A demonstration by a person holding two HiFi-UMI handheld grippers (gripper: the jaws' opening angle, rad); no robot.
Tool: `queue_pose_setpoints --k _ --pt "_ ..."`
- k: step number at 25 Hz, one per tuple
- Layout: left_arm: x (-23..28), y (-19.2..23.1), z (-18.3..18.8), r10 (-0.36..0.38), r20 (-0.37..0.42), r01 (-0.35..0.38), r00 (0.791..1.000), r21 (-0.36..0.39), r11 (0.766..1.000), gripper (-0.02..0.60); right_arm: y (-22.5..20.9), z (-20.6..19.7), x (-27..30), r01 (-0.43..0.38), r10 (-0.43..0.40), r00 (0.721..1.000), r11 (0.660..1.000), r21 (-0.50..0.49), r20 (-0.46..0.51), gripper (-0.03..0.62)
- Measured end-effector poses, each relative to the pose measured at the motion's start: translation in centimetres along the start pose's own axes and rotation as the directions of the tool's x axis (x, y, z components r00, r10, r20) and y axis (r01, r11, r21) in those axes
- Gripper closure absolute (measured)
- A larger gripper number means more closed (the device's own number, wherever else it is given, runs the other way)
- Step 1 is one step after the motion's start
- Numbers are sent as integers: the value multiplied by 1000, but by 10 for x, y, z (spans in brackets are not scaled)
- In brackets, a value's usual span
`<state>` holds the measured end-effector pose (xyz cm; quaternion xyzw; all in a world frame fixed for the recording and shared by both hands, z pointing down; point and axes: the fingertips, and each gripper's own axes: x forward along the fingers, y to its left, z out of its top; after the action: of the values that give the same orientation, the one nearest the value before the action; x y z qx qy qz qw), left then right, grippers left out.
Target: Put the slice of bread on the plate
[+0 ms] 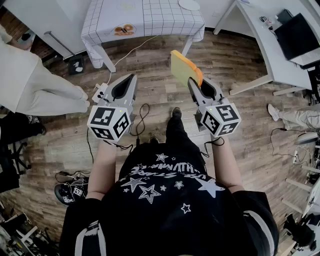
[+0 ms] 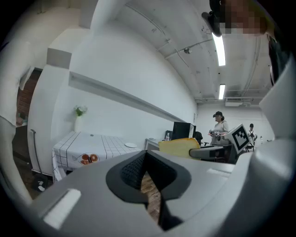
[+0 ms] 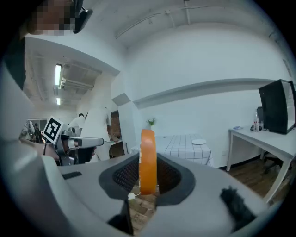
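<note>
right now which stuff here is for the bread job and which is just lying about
job: yellow bread slice with orange crust, right gripper, round white plate
lying about: black monitor, white power strip on the floor

a lab-like workroom: white desks [image 1: 270, 55], monitor [image 1: 297, 32], loose floor cables [image 1: 143, 116], bare ceiling strip lights [image 2: 219, 48]

Ahead of both tools, open wood floor [image 1: 155, 75] runs to the checked table [image 1: 142, 17], its plate [image 1: 189, 4] at the far right corner. A person in white [image 1: 35, 85] stands close on the left tool's [image 1: 132, 78] left; a white table [image 1: 265, 50] flanks the right tool [image 1: 195, 82], whose upright slice of bread [image 1: 182, 67] rises clamped between the jaws
</note>
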<state>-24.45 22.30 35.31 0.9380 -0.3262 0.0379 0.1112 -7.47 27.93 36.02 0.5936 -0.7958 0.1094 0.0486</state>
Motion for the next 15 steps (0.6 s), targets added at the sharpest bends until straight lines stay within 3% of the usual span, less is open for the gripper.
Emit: queue_pose_setpoints --k 15 --pt "-9 -5 3 3 12 -3 1000 5 1000 572 10 6 -2 -5 5 1000 999 -34 6 497"
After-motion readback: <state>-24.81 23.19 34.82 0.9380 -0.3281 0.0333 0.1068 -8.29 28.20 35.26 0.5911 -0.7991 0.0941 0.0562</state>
